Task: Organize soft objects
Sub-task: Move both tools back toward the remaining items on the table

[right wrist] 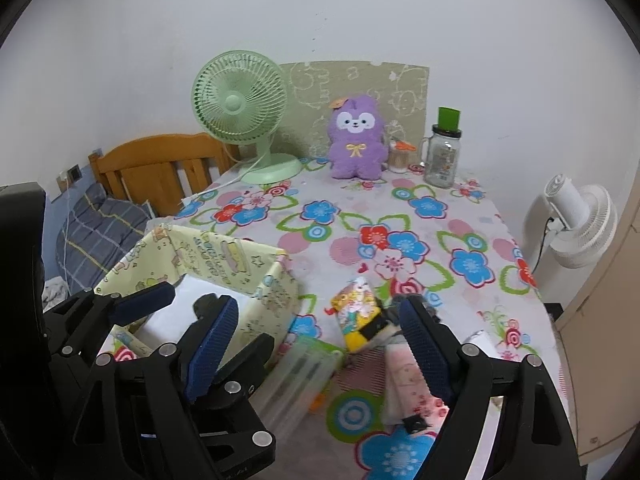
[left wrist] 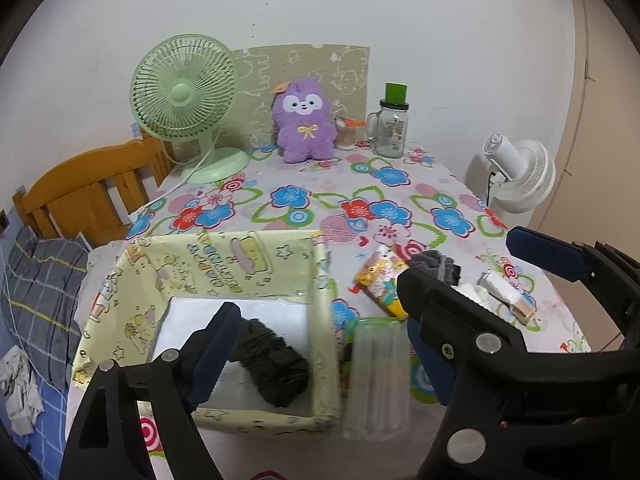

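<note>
Dark cloth (left wrist: 272, 364), perhaps a sock, in yellow box (left wrist: 320, 280)

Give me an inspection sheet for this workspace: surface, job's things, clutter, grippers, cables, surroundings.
Surface: floral tablecloth covers the table.
Job's things: dark cloth bundle lies in the yellow box; purple plush upright at the back; grey cloth beside a printed pouch.
Clutter: clear pen case, glass jar, green fan.
Grippers: left gripper and right gripper both open, empty.
Cables: fan cord trails off the table.
Surroundings: wooden headboard, white fan.
</note>
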`<state>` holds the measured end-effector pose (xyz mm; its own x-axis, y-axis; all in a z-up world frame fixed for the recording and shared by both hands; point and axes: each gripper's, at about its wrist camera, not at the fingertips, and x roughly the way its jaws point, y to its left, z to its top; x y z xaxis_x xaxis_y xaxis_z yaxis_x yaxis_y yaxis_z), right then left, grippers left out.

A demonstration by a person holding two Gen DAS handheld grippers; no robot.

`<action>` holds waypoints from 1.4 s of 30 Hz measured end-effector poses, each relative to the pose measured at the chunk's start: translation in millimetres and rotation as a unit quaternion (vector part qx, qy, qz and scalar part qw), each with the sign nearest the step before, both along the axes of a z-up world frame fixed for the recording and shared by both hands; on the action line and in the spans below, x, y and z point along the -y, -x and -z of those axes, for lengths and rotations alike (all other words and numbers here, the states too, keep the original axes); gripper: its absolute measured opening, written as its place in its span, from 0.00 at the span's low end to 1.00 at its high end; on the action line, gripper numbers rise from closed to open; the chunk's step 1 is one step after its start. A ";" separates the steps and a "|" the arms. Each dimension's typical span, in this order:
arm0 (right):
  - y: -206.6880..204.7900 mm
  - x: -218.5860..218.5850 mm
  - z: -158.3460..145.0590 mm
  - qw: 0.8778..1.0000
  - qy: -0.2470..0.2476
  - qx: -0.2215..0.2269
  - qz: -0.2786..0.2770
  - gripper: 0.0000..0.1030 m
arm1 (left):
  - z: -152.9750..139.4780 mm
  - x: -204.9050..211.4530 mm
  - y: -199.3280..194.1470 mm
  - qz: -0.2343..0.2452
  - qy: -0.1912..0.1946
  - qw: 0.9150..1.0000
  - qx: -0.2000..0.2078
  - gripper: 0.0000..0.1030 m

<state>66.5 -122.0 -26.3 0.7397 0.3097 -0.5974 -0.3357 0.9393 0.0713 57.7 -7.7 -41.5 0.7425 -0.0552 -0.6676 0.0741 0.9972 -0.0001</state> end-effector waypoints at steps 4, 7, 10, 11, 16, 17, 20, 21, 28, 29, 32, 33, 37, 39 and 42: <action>0.7 13.7 -0.5 1.000 0.000 0.004 0.006 0.86 | -0.9 12.0 -1.0 0.005 -0.002 1.000 0.001 0.85; 0.5 23.3 -0.1 1.000 -0.001 0.004 0.010 0.86 | -0.9 20.6 -2.5 0.008 -0.003 1.000 0.001 0.85; 0.3 30.6 0.9 1.000 0.000 0.004 0.013 0.87 | -0.3 29.5 -2.5 0.010 -0.003 1.000 0.001 0.85; 0.1 33.9 1.3 1.000 0.001 0.004 0.015 0.87 | 0.4 32.4 -2.8 0.011 -0.003 1.000 0.000 0.85; -1.5 45.7 3.5 1.000 0.002 0.003 0.024 0.87 | 2.2 46.8 -4.3 0.016 -0.005 1.000 -0.002 0.85; -2.2 49.2 4.3 1.000 0.003 0.002 0.026 0.87 | 2.4 48.6 -4.7 0.017 -0.005 1.000 -0.001 0.85; -4.0 56.1 7.0 0.999 0.005 0.000 0.032 0.87 | 5.2 55.3 -7.0 0.022 -0.002 1.000 -0.002 0.85; -5.0 58.0 8.0 0.999 0.006 -0.001 0.034 0.87 | 6.7 57.1 -8.2 0.023 -0.001 1.000 -0.004 0.85; -10.9 72.3 19.2 0.999 0.010 0.002 0.049 0.87 | 17.2 72.5 -16.0 0.033 0.004 0.999 -0.011 0.85; -12.5 73.9 21.9 0.999 0.012 0.001 0.051 0.87 | 19.7 74.4 -18.2 0.034 0.004 0.999 -0.013 0.85; -17.5 77.7 29.1 0.999 0.013 -0.005 0.053 0.87 | 27.4 78.3 -22.9 0.037 0.010 0.999 -0.022 0.84; -18.9 78.9 31.5 0.998 0.013 -0.007 0.053 0.87 | 30.5 79.4 -24.4 0.040 0.016 0.999 -0.025 0.84; -23.0 81.5 40.1 0.998 0.016 -0.016 0.055 0.87 | 39.3 83.1 -28.7 0.043 0.020 0.998 -0.035 0.84; -25.4 83.8 45.7 0.998 0.015 -0.022 0.057 0.87 | 42.8 86.5 -29.8 0.044 0.014 0.998 -0.035 0.84; -28.6 87.3 52.3 0.998 0.010 -0.033 0.061 0.87 | 48.4 89.4 -32.6 0.044 0.018 0.998 -0.046 0.83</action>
